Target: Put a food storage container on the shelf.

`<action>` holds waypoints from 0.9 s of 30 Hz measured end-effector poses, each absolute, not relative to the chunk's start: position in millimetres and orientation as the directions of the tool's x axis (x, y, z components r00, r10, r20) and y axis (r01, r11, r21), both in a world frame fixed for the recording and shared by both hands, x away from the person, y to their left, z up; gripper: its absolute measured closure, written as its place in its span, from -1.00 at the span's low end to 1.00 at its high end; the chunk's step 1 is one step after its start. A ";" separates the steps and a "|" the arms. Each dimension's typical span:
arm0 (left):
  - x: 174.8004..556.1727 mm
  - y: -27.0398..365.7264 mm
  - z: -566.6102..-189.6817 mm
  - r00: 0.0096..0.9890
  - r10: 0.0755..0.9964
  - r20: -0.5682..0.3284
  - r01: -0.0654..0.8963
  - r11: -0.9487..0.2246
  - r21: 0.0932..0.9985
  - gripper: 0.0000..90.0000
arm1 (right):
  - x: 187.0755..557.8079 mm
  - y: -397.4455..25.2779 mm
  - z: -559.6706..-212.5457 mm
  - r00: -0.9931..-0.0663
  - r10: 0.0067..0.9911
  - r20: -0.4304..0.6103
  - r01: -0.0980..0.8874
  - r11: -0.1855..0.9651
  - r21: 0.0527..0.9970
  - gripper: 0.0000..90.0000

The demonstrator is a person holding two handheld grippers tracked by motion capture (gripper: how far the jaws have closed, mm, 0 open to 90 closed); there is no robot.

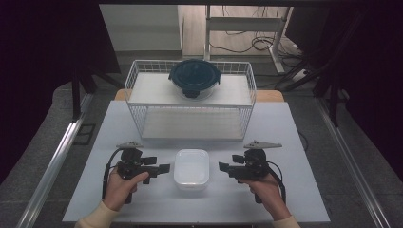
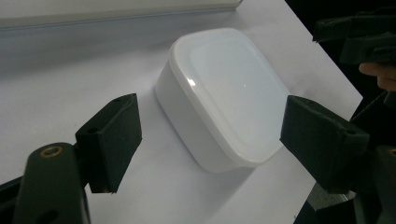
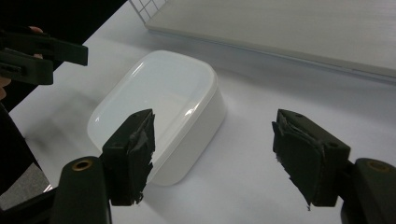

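A white lidded rectangular box [image 1: 191,168] [image 2: 222,95] [image 3: 156,109] lies on the white table between my two grippers. My left gripper [image 1: 164,168] [image 2: 210,140] is open just left of the box, jaws wide, pointing at it without touching. On the other side, my right gripper [image 1: 222,166] [image 3: 212,154] stands open too, aimed at the box from the right with nothing between its jaws. A round clear container with a dark blue lid [image 1: 194,78] sits on the upper shelf of the white wire rack [image 1: 190,97] behind.
The wire rack stands at the back of the table [image 1: 95,142], with a bare lower shelf. Metal rails run along both sides of the table. A desk frame and cables [image 1: 256,42] lie on the floor beyond.
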State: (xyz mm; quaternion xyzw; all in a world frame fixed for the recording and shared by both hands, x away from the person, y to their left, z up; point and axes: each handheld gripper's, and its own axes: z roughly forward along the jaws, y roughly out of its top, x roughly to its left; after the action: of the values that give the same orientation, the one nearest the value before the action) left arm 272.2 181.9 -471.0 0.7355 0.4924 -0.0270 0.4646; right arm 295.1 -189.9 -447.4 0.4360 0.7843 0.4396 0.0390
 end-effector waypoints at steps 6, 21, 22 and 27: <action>276.9 175.1 -472.1 0.501 0.684 -0.530 0.766 -0.066 0.640 -0.51 | 300.1 -182.4 -446.9 -0.604 0.715 0.351 0.673 0.221 0.706 -0.30; 298.9 170.2 -485.4 0.457 0.628 -0.630 0.814 -0.011 0.580 -0.39 | 315.1 -148.3 -457.6 -0.594 0.686 0.421 0.718 0.216 0.661 -0.29; 298.6 169.4 -485.5 0.461 0.629 -0.626 0.812 -0.015 0.583 -0.37 | 313.8 -147.4 -460.0 -0.600 0.677 0.427 0.719 0.222 0.658 -0.28; 297.7 168.4 -487.3 0.470 0.631 -0.618 0.812 -0.034 0.582 -0.32 | 311.7 -145.9 -468.3 -0.586 0.679 0.442 0.735 0.216 0.643 -0.23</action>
State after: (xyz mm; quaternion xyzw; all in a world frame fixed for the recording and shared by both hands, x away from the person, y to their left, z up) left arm 297.7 168.4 -487.3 0.7127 0.5061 -0.0953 0.4762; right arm 311.7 -145.9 -468.3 0.4538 0.7790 0.4315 -0.0323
